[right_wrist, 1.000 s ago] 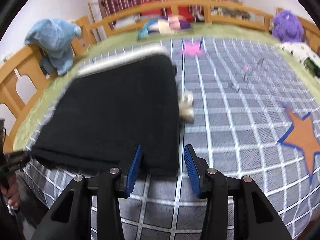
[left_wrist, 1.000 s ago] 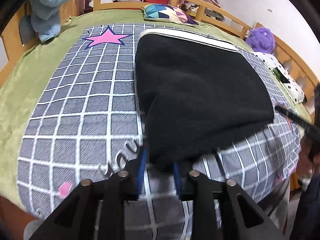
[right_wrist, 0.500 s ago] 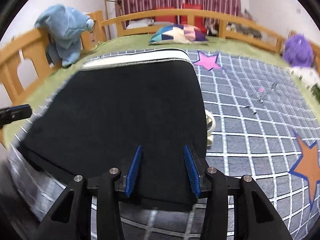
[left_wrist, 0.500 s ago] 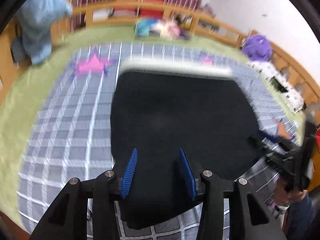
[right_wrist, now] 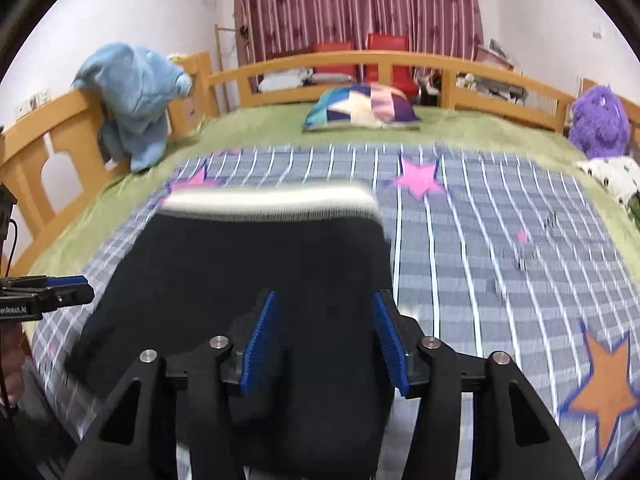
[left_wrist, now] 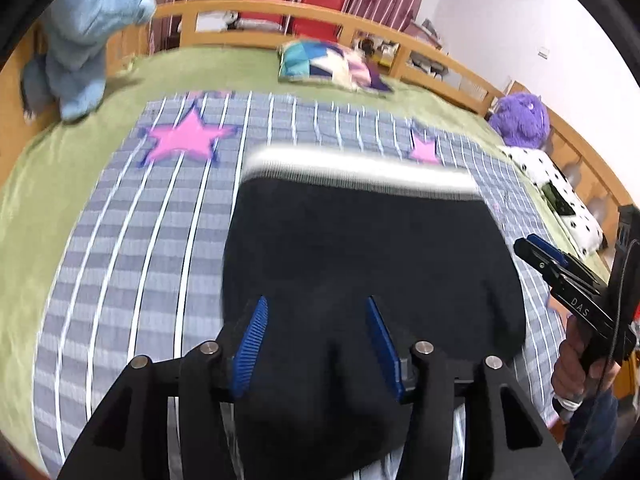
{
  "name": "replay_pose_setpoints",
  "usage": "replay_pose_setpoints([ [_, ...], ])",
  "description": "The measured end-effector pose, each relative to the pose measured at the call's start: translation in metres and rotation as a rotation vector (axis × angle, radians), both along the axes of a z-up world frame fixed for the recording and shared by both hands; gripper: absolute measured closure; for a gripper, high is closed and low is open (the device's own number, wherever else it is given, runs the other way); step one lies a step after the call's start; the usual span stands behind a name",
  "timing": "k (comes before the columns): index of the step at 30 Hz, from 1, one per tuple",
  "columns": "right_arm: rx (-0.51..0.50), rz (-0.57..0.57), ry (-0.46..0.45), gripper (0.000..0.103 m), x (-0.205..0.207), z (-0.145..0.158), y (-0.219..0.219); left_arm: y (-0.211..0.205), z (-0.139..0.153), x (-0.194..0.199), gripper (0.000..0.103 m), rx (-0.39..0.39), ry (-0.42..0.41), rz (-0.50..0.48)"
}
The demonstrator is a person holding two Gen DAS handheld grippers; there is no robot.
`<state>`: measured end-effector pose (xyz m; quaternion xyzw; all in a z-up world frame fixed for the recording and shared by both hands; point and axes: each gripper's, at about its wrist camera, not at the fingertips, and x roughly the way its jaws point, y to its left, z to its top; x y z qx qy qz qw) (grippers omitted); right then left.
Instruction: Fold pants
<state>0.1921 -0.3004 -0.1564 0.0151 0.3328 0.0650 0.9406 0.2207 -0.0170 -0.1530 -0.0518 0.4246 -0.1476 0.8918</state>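
Observation:
Black pants lie folded on the checked blanket, their white waistband at the far end. My left gripper hovers over the near left part of the pants. Its jaws are opening, and the blue pads do not press on the cloth. The right gripper hangs over the near right part of the pants. Its jaws are opening too, with nothing pinched. Each gripper shows in the other's view: the right gripper with a hand on it, and the left gripper.
A wooden bed rail runs around the green bedspread. A blue plush hangs on the left rail, a patchwork pillow lies at the back, and a purple plush sits at the right above a spotted cloth.
The left gripper has let go of the pants' near corner and opened. Both grippers have risen and now hang over the black cloth, the right one slightly wider.

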Motion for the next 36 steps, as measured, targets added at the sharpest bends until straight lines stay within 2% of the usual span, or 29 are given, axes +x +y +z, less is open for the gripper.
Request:
replay_pose_setpoints([
  [5,-0.031,0.008,-0.013,0.051,0.067,0.006,0.012,-0.030,0.001,0.058,0.047,0.062,-0.050,0.033],
  [7,-0.037,0.031,0.018,0.049,0.093,-0.009,0.019,-0.044,-0.010,0.080,0.041,0.121,-0.066,0.053],
  [10,-0.154,0.017,0.065,0.048,0.117,-0.044,0.027,-0.055,-0.040,0.106,0.041,0.215,-0.050,0.080],
  [11,-0.164,0.021,0.082,0.048,0.121,-0.048,0.026,-0.056,-0.048,0.111,0.040,0.234,-0.040,0.085],
  [12,-0.116,0.023,0.084,0.048,0.124,-0.047,0.020,-0.057,-0.052,0.112,0.039,0.244,-0.044,0.090],
  [13,-0.068,0.018,0.084,0.049,0.126,-0.046,0.013,-0.058,-0.052,0.110,0.038,0.241,-0.059,0.091],
  [15,-0.066,0.013,0.112,0.049,0.131,-0.051,0.011,-0.058,-0.051,0.110,0.034,0.226,-0.062,0.090],
  [19,-0.046,0.019,0.105,0.048,0.134,-0.053,0.007,-0.053,-0.052,0.108,0.034,0.185,-0.066,0.085],
  [23,-0.025,0.018,0.105,0.048,0.130,-0.052,0.005,-0.052,-0.050,0.102,0.034,0.181,-0.073,0.088],
  [26,-0.074,-0.008,0.093,0.049,0.115,-0.049,0.008,-0.047,-0.044,0.089,0.034,0.221,-0.064,0.105],
  [28,-0.099,-0.023,0.098,0.049,0.099,-0.049,0.004,-0.035,-0.044,0.074,0.034,0.219,-0.023,0.108],
  [31,-0.002,-0.054,0.121,0.049,0.066,-0.048,-0.014,-0.009,-0.056,0.051,0.034,0.153,0.069,0.109],
  [33,0.032,-0.074,0.161,0.049,0.047,-0.055,-0.022,0.004,-0.062,0.026,0.034,0.113,0.093,0.113],
  [36,0.139,-0.109,0.160,0.048,0.013,-0.060,-0.032,0.014,-0.068,-0.010,0.034,0.040,0.119,0.109],
])
